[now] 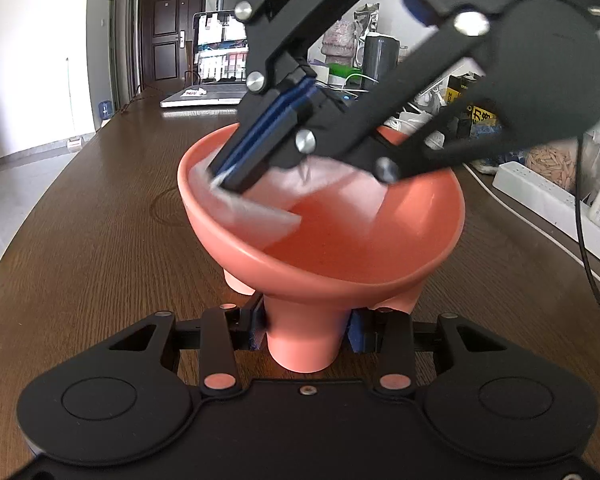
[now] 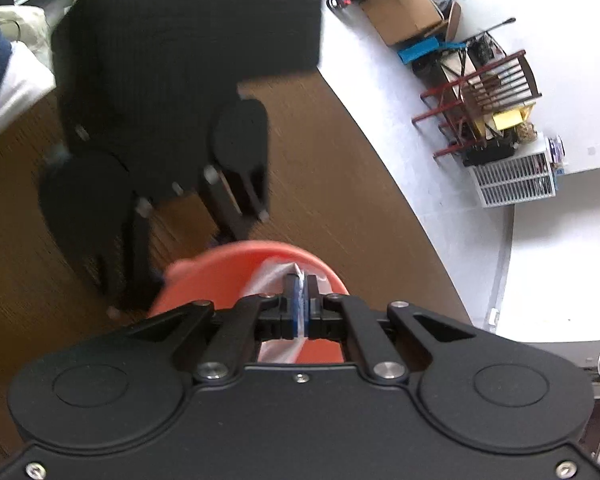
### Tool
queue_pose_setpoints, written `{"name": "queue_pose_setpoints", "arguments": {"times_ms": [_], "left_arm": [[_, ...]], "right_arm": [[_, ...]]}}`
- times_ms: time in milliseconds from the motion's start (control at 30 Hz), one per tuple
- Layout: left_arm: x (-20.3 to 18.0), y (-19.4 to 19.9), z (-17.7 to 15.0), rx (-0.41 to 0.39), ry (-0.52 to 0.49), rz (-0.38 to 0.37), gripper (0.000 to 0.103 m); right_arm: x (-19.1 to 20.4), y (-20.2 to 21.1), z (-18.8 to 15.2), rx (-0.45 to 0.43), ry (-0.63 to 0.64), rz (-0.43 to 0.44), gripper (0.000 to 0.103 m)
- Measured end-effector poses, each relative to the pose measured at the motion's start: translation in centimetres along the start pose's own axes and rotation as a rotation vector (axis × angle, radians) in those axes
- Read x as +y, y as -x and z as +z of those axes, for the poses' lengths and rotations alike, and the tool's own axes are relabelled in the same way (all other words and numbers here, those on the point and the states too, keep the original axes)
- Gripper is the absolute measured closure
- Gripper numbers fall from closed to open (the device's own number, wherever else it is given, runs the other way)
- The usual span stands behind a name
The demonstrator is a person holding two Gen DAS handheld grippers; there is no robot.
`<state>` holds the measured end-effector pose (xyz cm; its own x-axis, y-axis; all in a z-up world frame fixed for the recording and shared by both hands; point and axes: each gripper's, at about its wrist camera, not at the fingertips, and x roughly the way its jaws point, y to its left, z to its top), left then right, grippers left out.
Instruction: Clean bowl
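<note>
1. The salmon-pink footed ceramic bowl (image 1: 340, 240) stands on the dark wood-grain table (image 1: 100, 220), its foot between the left gripper (image 1: 306, 330) fingers.
2. The right gripper (image 1: 230, 178) reaches into the bowl from above, its tips on a thin white wipe (image 1: 256, 212) (inside the bowl).
3. Beyond the bowl, an open silver laptop (image 1: 216, 64); right of it, a white power strip (image 1: 540, 192).

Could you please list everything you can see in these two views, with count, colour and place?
Footed ceramic bowl: one, salmon pink, on the table, one foot clamped.
Thin wipe sheet: one, translucent white, inside the bowl.
Wooden table: one, dark brown, under everything.
Open laptop: one, silver, far end of table.
Power strip: one, white, table's right edge.
Cardboard box: one, brown, on the floor.
Slatted rack: one, red, by the wall.
Left gripper: black, shut on the bowl's foot.
Right gripper: black, shut on the wipe.
</note>
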<state>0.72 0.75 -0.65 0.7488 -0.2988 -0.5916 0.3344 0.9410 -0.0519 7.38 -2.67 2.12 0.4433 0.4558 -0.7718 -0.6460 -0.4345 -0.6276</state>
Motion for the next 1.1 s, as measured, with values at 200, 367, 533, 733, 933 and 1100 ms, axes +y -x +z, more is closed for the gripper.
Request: {"name": "queue_pose_setpoints", "arguments": {"times_ms": [200, 367, 533, 733, 933, 1100], "left_arm": [[-0.1, -0.1, 0.0, 0.000, 0.000, 0.000, 0.065], [-0.1, -0.1, 0.0, 0.000, 0.000, 0.000, 0.065], [0.3, 0.3, -0.1, -0.001, 0.002, -0.002, 0.065], [0.5, 0.5, -0.2, -0.001, 0.000, -0.001, 0.064], [0.7, 0.3, 0.0, -0.001, 0.003, -0.003, 0.064], [0.7, 0.1, 0.1, -0.001, 0.002, -0.003, 0.064]], "right_arm": [[-0.5, -0.1, -2.9, 0.086, -0.060, -0.020, 0.101], [1.4, 0.6, -4.1, 0.133, -0.057, 0.020, 0.101], [3.2, 1.9, -4.3, 0.132, -0.051, 0.051, 0.100], [4.9, 2.8, -1.8, 0.056, -0.039, 0.120, 0.100], [5.1, 2.5, 0.0, 0.017, 0.026, 0.098, 0.100], [4.1, 2.3, 1.1, 0.001, 0.053, 0.055, 0.100]]}}
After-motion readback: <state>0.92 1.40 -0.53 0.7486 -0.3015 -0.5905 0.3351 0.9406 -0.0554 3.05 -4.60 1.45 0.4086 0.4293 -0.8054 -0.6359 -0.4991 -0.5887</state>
